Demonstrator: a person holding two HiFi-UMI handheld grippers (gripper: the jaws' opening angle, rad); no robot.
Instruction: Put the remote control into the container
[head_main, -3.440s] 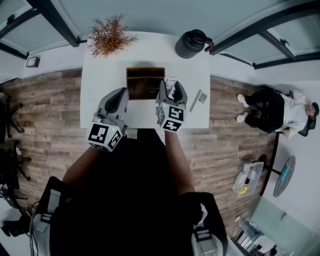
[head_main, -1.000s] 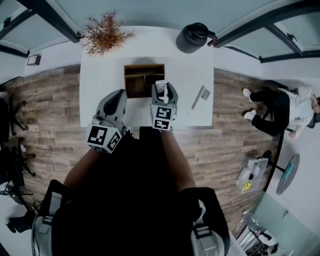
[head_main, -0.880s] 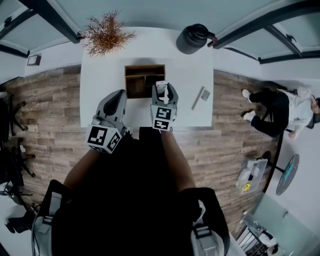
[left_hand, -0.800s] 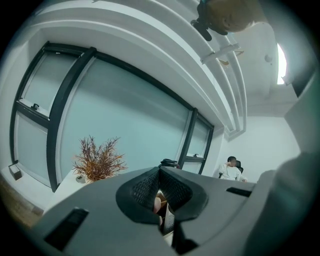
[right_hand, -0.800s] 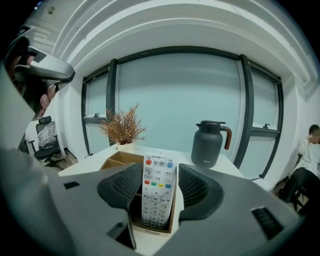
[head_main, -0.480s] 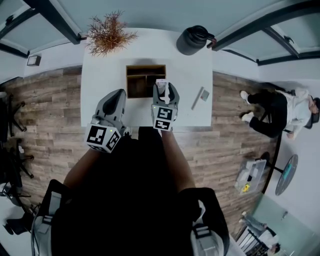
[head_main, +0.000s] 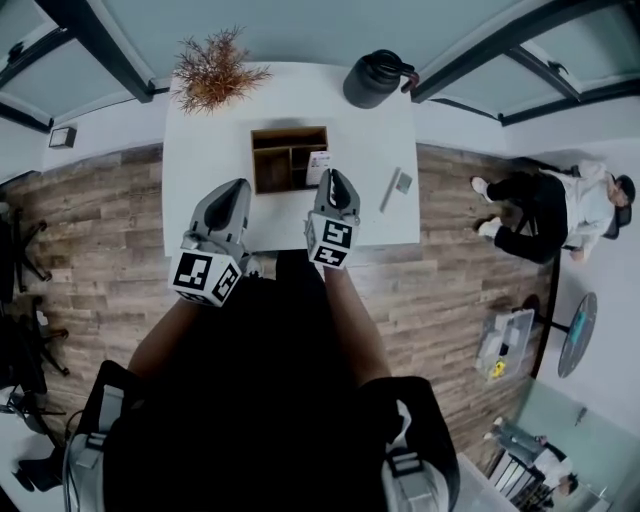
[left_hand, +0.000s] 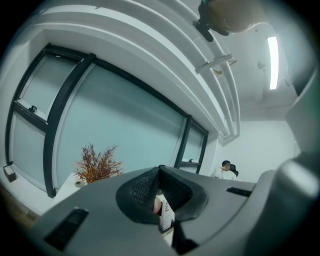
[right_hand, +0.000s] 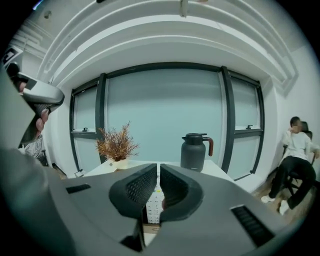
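Remote control (head_main: 318, 166) now stands on end at the right-hand side of the container (head_main: 290, 131), and nothing holds it. A second ago it sat between the jaws of my right claw (head_main: 334, 180) over that box. Since then the claw has drawn back toward me and its jaws have just been closing, down to a thin slit with nothing in it. Through that slit I see the remote beyond, clear of the pads. I judge the placing done, with only the retreat left. My left claw (head_main: 242, 188) hangs beside the box, jaws together and empty. The remote is a slim white slab with rows of small buttons. The container is a brown wooden box split by dividers, the claw pads are dark and mesh-textured, and the desk (head_main: 205, 150) is smooth and white.
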